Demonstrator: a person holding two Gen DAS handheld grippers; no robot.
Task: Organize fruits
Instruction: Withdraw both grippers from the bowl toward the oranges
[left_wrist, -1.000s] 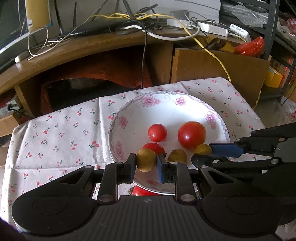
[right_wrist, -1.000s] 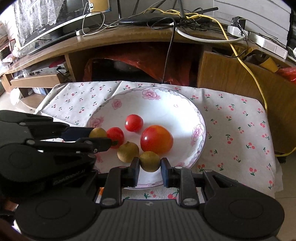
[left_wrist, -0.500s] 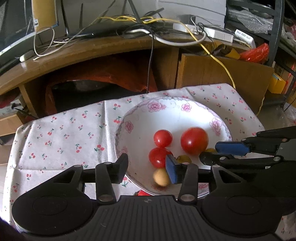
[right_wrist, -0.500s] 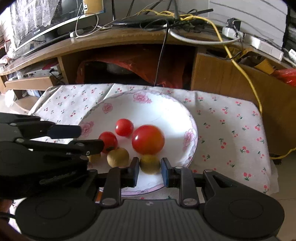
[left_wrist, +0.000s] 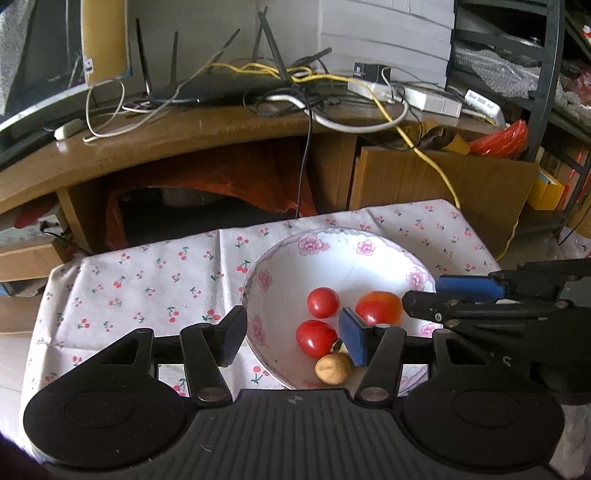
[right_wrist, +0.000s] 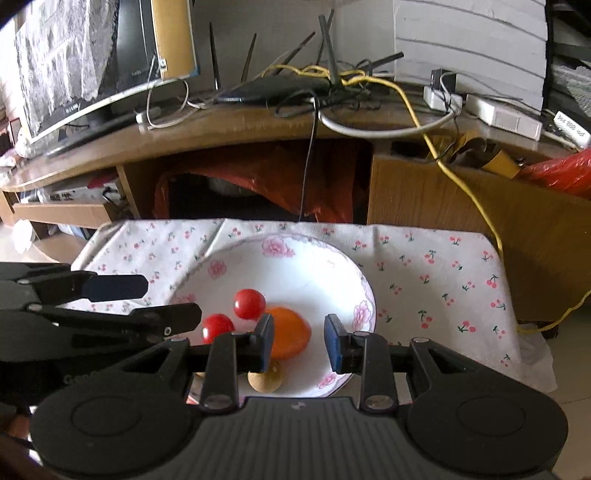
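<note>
1. Both tools hang above a white flowered plate (left_wrist: 417, 275) on a bench covered with a cherry-print cloth (left_wrist: 147, 280).
2. The left tool (left_wrist: 293, 338) is released: its jaws are opening and nothing is between them. A tan round fruit (left_wrist: 332, 368) lies on the plate's near edge, just below its blue right-hand pad.
3. The right tool (right_wrist: 299, 341) is also released, its jaws opening with an empty gap. A second tan fruit (right_wrist: 264, 380) lies on the plate below its left-hand pad.
4. Also on the plate are two small red tomatoes (left_wrist: 323, 302) and (left_wrist: 316, 338) and one larger orange-red tomato (left_wrist: 378, 307), close together near the middle.
5. The step in hand looks like letting go and backing away. Done well, each tool lifts straight up and clear before moving sideways.
6. The tan fruits are round and could roll, so avoid brushing them with a pad.
7. Keep the two tools apart, as they sit near each other.
</note>
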